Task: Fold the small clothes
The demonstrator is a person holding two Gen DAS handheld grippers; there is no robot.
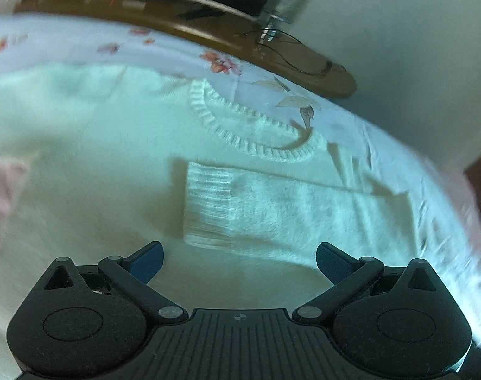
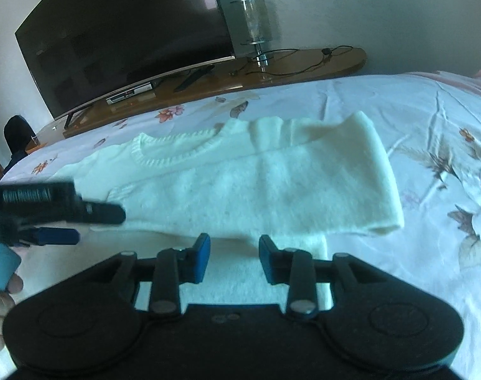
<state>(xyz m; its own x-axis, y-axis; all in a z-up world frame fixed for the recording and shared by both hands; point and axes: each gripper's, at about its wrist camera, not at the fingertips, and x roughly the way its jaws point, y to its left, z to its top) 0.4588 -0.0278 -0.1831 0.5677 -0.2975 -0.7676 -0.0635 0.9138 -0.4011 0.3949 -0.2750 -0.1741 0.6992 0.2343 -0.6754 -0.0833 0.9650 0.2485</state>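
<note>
One white sweater flat, collar away, sleeve folded crosswise

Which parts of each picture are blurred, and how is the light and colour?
Left wrist view: motion blur smears the sweater, sheet and lamp; only the left gripper is sharp; a cool teal cast. Right wrist view: mostly sharper, but the left gripper at the left edge is smeared; the TV is dark; fisheye bends the shelf.

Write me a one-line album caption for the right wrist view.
Open right gripper above a white sweater, one sleeve folded across, on a floral bedsheet.
</note>
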